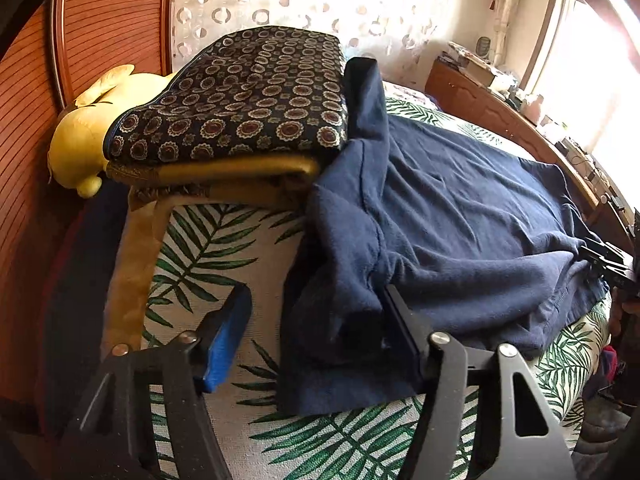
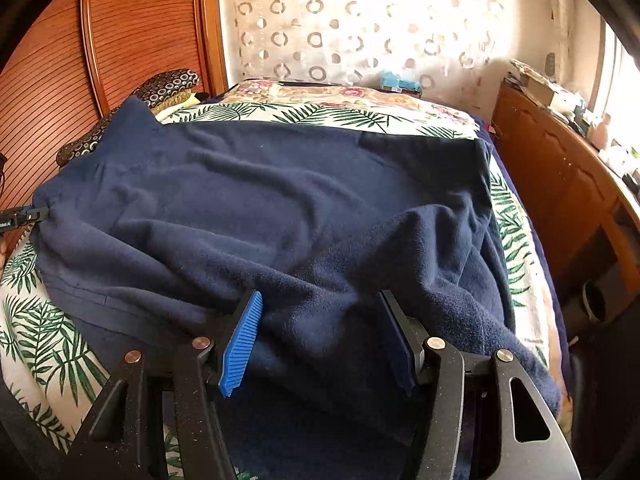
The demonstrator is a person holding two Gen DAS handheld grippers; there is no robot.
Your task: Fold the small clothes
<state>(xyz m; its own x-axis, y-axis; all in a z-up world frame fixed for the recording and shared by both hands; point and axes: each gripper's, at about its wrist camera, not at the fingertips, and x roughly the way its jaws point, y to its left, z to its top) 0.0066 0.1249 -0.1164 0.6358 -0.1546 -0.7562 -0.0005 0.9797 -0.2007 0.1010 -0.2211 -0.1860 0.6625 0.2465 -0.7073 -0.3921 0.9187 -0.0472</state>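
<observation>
A navy blue garment (image 1: 460, 216) lies spread over the leaf-print bed cover (image 1: 224, 248). One crumpled sleeve end reaches between the fingers of my left gripper (image 1: 316, 332). The cloth rests against the right finger (image 1: 404, 332), and the blue left pad (image 1: 224, 344) stands clear of it, so the jaws are open. In the right wrist view the garment (image 2: 260, 200) fills the bed. A bunched fold of it lies between the spread fingers of my right gripper (image 2: 320, 332), which is open. The left gripper (image 2: 28, 216) shows at the garment's far left corner.
A patterned dark cushion (image 1: 240, 96) sits on a gold pillow beside a yellow plush toy (image 1: 76, 144), near the wooden headboard (image 1: 100, 20). A cluttered wooden cabinet (image 2: 560, 184) runs along the bed's right side. A floral quilt (image 2: 328, 96) lies at the back.
</observation>
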